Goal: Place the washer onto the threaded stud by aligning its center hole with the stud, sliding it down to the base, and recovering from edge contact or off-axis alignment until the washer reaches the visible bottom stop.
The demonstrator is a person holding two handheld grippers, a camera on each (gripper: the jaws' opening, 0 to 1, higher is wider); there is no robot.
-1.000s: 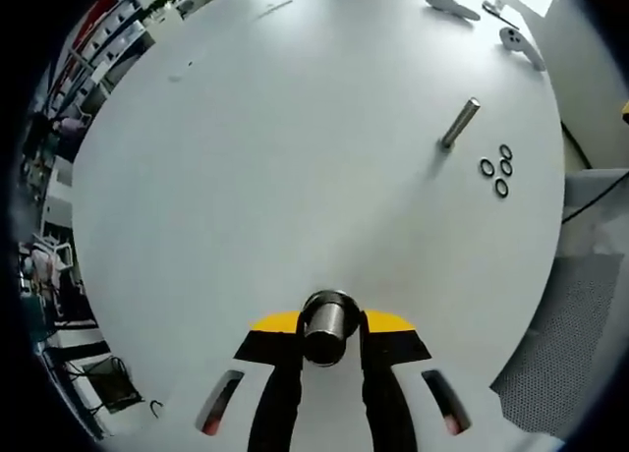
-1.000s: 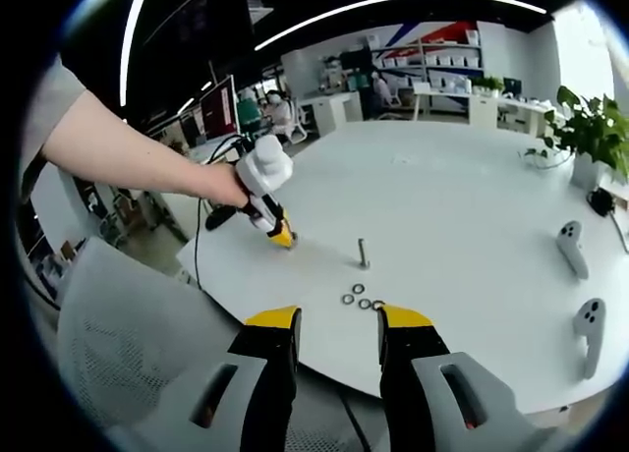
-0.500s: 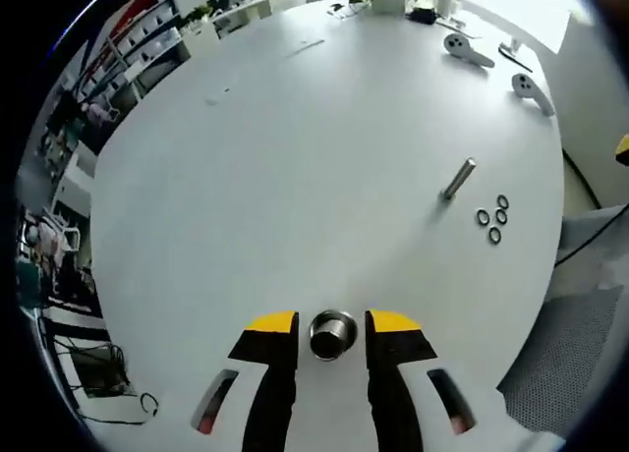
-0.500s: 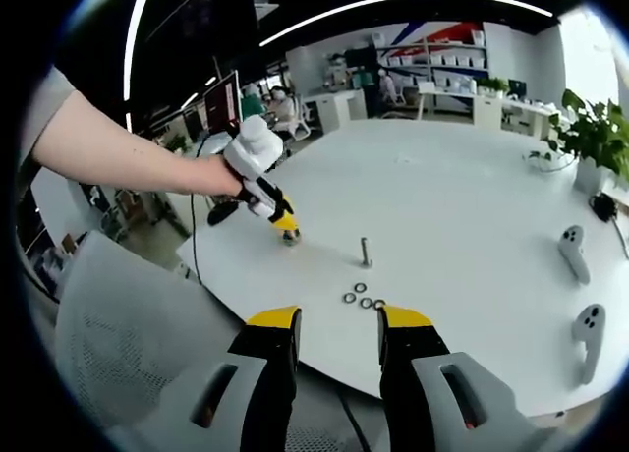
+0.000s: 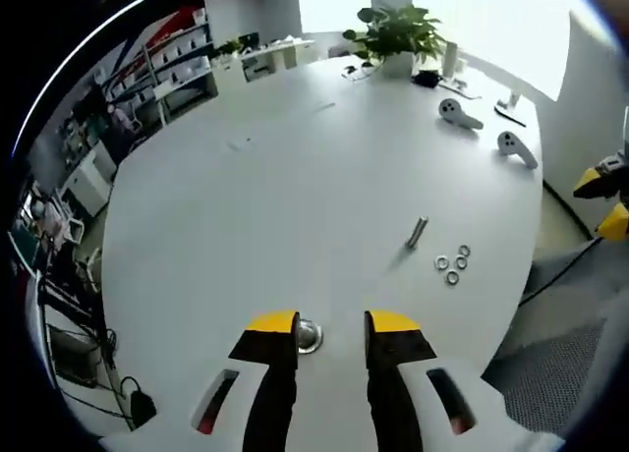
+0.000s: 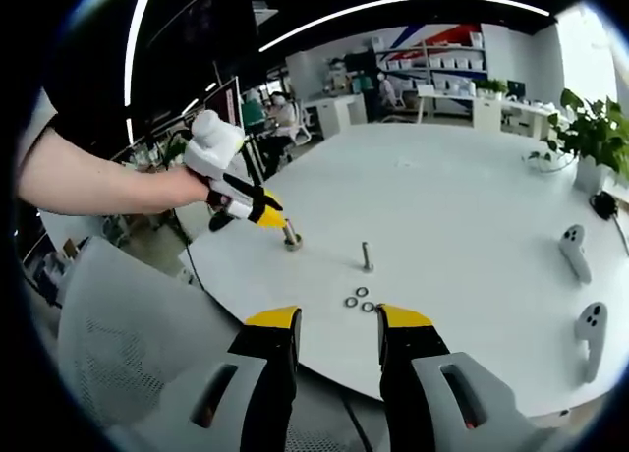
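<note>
2 grippers gaping, left gripper (image 5: 331,326) empty above metal cylinder (image 5: 308,335), right gripper (image 6: 338,320) empty.

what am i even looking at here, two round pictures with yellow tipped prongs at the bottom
There is no robot here. A person holds a hand-held gripper in each hand, and a fisheye camera rides on each one, looking forward along its two yellow-tipped jaws.

In the left gripper view, the left hand-held gripper stands open above a white round table, with a short metal cylinder standing on the table between its jaws, not gripped. Further off stands a thin threaded stud, and beside it lie four small washers. Two white controllers and a potted plant sit near the far edge.

The right gripper view looks from off the table's edge. The right hand-held gripper is open and holds nothing. It also shows the person's hand with the other gripper.
</note>
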